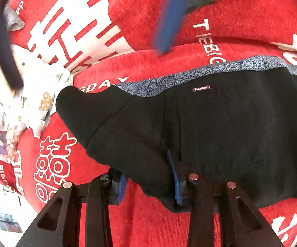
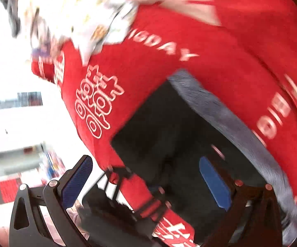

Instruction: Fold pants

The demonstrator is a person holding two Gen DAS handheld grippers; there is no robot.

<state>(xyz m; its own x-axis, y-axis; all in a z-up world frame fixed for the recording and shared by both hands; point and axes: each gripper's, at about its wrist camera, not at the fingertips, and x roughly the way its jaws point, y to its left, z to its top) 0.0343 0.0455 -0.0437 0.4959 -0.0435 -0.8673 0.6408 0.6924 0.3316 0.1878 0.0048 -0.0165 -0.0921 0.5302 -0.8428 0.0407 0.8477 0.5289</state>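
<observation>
Left wrist view: the left hand-held gripper [image 1: 148, 183] is clamping the near edge of the black pants [image 1: 220, 127], cloth bunched between its blue pads. The pants are lying on a red blanket [image 1: 158, 222], filling the centre and right of the frame, with their long axis running left to right and the patterned grey waistband lining [image 1: 220, 66] along the far edge. A blurred blue-padded finger, probably of the right hand-held gripper, is showing at the upper centre.

Right wrist view: the right hand-held gripper [image 2: 146, 183] is standing with its jaws wide apart, holding nothing; the pants [image 2: 169, 127] are lying directly ahead, toward the centre and lower right. Judged from this, the left hand is nearer and already holding, so a fold would carry the near edge across toward the waistband.
</observation>
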